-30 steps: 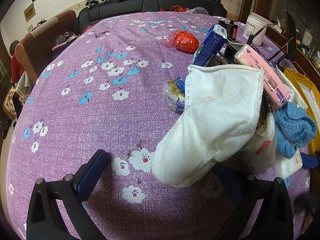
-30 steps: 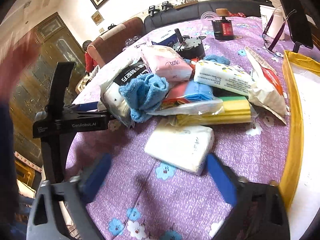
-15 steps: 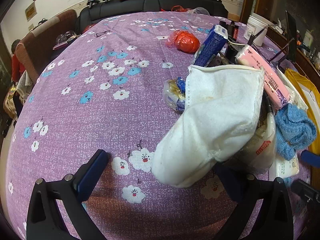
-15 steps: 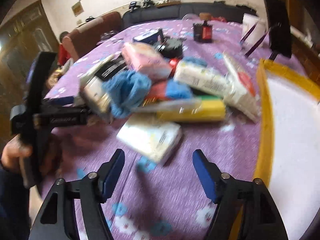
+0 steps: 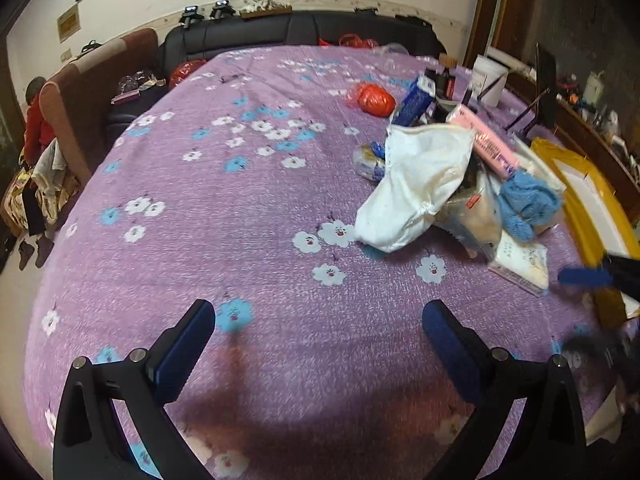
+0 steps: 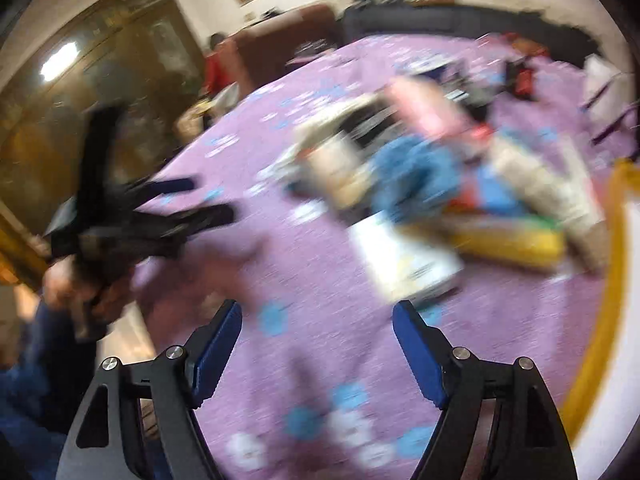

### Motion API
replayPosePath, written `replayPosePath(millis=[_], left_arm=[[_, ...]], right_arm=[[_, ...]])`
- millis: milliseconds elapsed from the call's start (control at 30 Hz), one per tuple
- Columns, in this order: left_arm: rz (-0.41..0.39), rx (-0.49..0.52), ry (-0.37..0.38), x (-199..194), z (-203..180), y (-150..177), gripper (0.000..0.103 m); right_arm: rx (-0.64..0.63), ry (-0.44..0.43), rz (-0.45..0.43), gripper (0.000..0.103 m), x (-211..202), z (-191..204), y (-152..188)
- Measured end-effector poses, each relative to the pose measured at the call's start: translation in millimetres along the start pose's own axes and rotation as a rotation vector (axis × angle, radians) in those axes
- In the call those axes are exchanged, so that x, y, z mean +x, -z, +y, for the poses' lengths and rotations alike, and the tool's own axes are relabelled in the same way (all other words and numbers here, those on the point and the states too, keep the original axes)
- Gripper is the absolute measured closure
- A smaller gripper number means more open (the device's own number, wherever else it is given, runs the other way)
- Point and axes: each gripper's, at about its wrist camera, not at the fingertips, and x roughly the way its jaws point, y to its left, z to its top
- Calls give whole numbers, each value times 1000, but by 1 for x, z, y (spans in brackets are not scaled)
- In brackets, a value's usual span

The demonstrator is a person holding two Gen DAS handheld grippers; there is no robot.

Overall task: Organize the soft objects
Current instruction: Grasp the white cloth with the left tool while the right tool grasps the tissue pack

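Note:
My left gripper [image 5: 320, 340] is open and empty above the purple flowered tablecloth [image 5: 240, 208]. Ahead of it on the right, a white cloth [image 5: 416, 188] droops over a pile of soft goods: a blue towel [image 5: 528, 204], a pink pack [image 5: 488, 144] and a white tissue pack [image 5: 520, 260]. The right wrist view is blurred by motion. My right gripper [image 6: 318, 344] is open with nothing between its fingers. The white tissue pack [image 6: 408, 264] lies just beyond it, with the blue towel [image 6: 416, 176] and a yellow pack [image 6: 512, 240] behind. The left gripper [image 6: 160, 216] shows at the left.
A yellow-rimmed white tray [image 5: 592, 200] lies at the table's right edge, its rim [image 6: 612, 280] also showing in the right wrist view. A red bag [image 5: 374, 98], a blue pack, bottles and a white tub [image 5: 490, 80] stand farther back. Sofas and a seated person lie beyond.
The left gripper has drawn back and up from the white cloth, which stays draped on the pile. The right gripper has pulled away from the tissue pack and rolled, and its view has swung left.

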Motion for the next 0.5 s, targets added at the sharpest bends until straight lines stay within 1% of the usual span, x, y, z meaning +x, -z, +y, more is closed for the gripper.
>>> replayPosePath(millis=[33,133,167,300,333,367,400,433,500], left_arm=[[-8,-2,1,-2,0,0,0],[-30,1,11,-8,1,1,0],[-32,6,16,-7,1,0,0],[-32,17,21,-4,-2,-2,0],[-30,21,19,-3,-4,-4,0],[-30,25,18,-3,-5,-4,0],[-29,31,18,-2,-6,-6,0],[-30,37,16,-2,-7,-7,0],[-31,52,17,0,-10,-12,0]], right_arm=[[6,29,-1,21,0,-3,-2],[28,46,16,21,7,-11,-7],[22,64,26,21,12,-11,-10],[-6,91,50,21,33,-4,-20],[-16,103,57,31,39,-1,-22],[-20,121,55,44,43,0,-24],[-20,135,51,48,43,2,-23],[-18,124,42,52,40,2,-21],[-9,66,14,54,29,4,-14]])
